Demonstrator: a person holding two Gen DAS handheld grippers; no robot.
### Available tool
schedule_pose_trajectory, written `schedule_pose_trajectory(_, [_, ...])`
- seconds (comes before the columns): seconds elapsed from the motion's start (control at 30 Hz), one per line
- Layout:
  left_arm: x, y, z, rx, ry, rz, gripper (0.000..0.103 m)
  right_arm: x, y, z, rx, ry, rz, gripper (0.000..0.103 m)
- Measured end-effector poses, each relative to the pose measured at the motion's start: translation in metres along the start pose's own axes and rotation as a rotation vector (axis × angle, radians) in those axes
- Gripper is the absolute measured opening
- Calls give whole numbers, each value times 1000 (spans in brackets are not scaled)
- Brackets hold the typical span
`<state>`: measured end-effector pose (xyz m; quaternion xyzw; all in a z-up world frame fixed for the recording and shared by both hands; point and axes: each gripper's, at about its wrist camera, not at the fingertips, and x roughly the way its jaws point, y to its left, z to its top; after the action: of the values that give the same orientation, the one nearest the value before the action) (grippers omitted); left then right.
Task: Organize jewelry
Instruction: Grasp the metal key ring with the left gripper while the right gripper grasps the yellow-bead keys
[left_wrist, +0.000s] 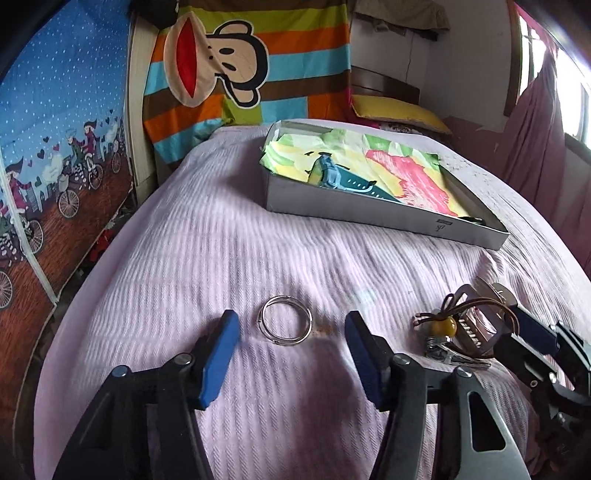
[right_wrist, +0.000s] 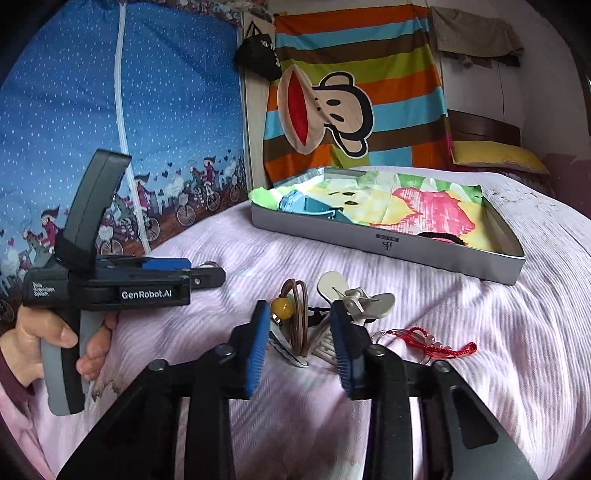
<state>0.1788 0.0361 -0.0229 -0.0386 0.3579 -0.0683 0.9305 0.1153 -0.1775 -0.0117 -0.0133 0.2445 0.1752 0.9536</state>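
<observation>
The left gripper (left_wrist: 291, 354) gapes wide and empty, a silver ring (left_wrist: 286, 325) on the bedspread (left_wrist: 221, 240) between its tips; the right gripper (right_wrist: 300, 345), also parted (nothing held), flanks a brown cord bracelet (right_wrist: 297, 317), near the box (right_wrist: 384, 242)

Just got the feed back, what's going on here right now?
A person is sorting jewelry on a pink bedspread with two handheld grippers. The left gripper is open, its fingers either side of a pair of silver rings, not yet closed. The right gripper is open over a pile holding a brown cord with a yellow bead. The lined grey box waits behind.
</observation>
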Motion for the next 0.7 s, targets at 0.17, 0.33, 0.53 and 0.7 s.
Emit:
schedule_pose_trajectory(0.17, [3, -1, -1, 4, 14, 16, 51, 3, 0, 0, 5, 16, -8, 18])
schedule_pose_trajectory(0.33, [7, -1, 0, 12, 25, 46, 44, 3, 1, -1, 3, 15, -15, 9])
schedule_pose_trajectory(0.53, [6, -1, -2, 9, 19, 62, 29, -3, 6, -2, -16, -5, -10, 5])
schedule_pose_trajectory(0.7, [1, -4, -5, 23, 0, 57, 29, -7, 12, -2, -39, -14, -2, 4])
